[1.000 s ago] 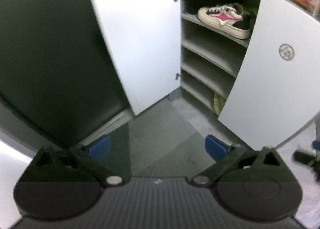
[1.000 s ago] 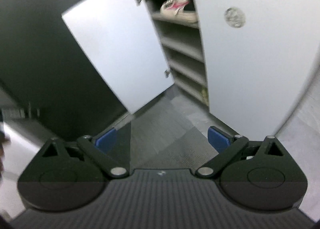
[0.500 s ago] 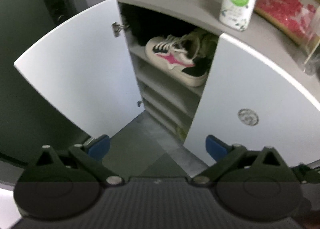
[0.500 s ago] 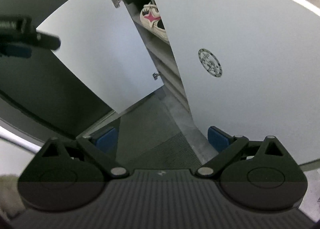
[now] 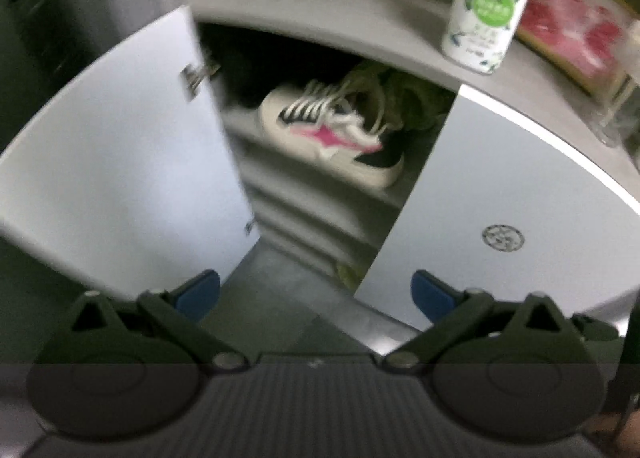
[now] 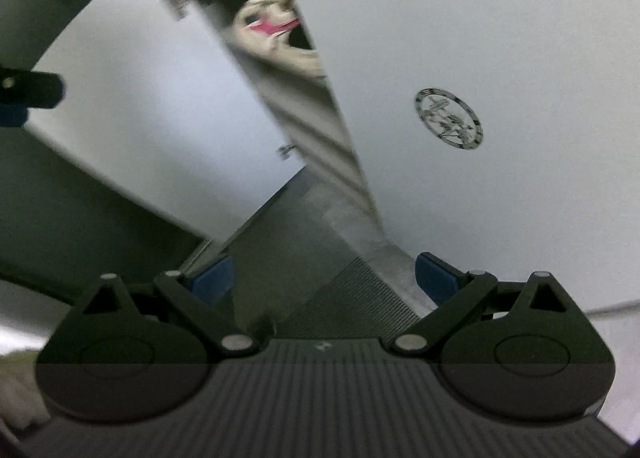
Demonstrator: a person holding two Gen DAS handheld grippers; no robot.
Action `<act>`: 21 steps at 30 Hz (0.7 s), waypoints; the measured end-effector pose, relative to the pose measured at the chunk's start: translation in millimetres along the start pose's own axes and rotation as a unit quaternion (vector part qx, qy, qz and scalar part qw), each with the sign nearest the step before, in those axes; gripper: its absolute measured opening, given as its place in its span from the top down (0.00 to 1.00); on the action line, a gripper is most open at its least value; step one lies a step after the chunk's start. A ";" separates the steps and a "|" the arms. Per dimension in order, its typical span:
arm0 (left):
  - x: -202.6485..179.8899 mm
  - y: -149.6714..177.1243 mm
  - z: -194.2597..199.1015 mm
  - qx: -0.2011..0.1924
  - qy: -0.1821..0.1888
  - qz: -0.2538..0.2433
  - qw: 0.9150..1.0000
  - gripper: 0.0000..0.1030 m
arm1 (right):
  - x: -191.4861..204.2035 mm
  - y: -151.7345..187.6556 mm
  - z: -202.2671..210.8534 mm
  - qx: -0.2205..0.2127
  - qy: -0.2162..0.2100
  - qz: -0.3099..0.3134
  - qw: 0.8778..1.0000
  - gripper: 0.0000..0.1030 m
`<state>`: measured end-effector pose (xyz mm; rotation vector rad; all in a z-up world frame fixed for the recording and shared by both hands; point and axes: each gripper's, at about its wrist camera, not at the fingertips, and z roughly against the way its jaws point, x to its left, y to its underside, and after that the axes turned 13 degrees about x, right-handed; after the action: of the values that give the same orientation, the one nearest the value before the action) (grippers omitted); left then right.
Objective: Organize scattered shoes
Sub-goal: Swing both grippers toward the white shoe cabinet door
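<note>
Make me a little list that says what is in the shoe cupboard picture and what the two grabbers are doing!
cupboard: both doors open, left door swung wide, right door partly open
shoe: white sneaker with a pink mark, on an upper shelf
behind the shoe: something green, too blurry to name
on top of the cupboard: white and green bottle, standing up
left gripper: fingers apart, holding nothing
right gripper: fingers apart, holding nothing, close to the right door
</note>
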<state>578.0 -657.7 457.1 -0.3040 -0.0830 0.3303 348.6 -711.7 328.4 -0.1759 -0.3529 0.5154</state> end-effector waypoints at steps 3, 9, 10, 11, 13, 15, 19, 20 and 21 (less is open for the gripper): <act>23.3 1.4 -6.6 -0.027 0.008 -0.119 0.992 0.00 | 17.0 18.4 -0.1 -0.049 0.038 -0.109 0.992 0.03; 42.3 0.6 -25.3 -0.053 0.096 -0.263 0.958 0.02 | 33.0 80.5 15.6 -0.105 0.081 -0.323 0.937 0.03; 40.4 -1.1 -29.2 -0.057 0.104 -0.274 0.955 0.02 | 25.8 89.9 20.9 -0.127 0.088 -0.354 0.922 0.03; 36.4 -4.6 -35.3 -0.065 0.115 -0.287 0.949 0.03 | 14.6 104.1 25.8 -0.156 0.099 -0.397 0.899 0.03; 25.2 -11.5 -46.5 -0.080 0.134 -0.306 0.939 0.03 | -14.0 138.3 24.5 -0.191 0.120 -0.475 0.851 0.03; 9.9 -22.4 -58.4 -0.094 0.143 -0.320 0.932 0.03 | -41.7 167.2 13.3 -0.181 0.147 -0.523 0.819 0.03; -19.3 -41.5 -80.7 -0.117 0.136 -0.365 0.914 0.03 | -95.9 231.2 -25.6 -0.029 0.220 -0.595 0.773 0.03; -27.9 -46.7 -87.9 -0.121 0.123 -0.381 0.908 0.03 | -96.7 239.2 -33.9 0.014 0.239 -0.588 0.773 0.03; -35.4 -52.9 -94.7 -0.129 0.112 -0.391 0.905 0.04 | -92.6 241.3 -41.6 0.054 0.259 -0.567 0.780 0.03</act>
<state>573.1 -743.6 382.2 -0.5406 -0.0173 -0.5210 180.3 -555.3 202.8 0.0325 0.1539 -0.7219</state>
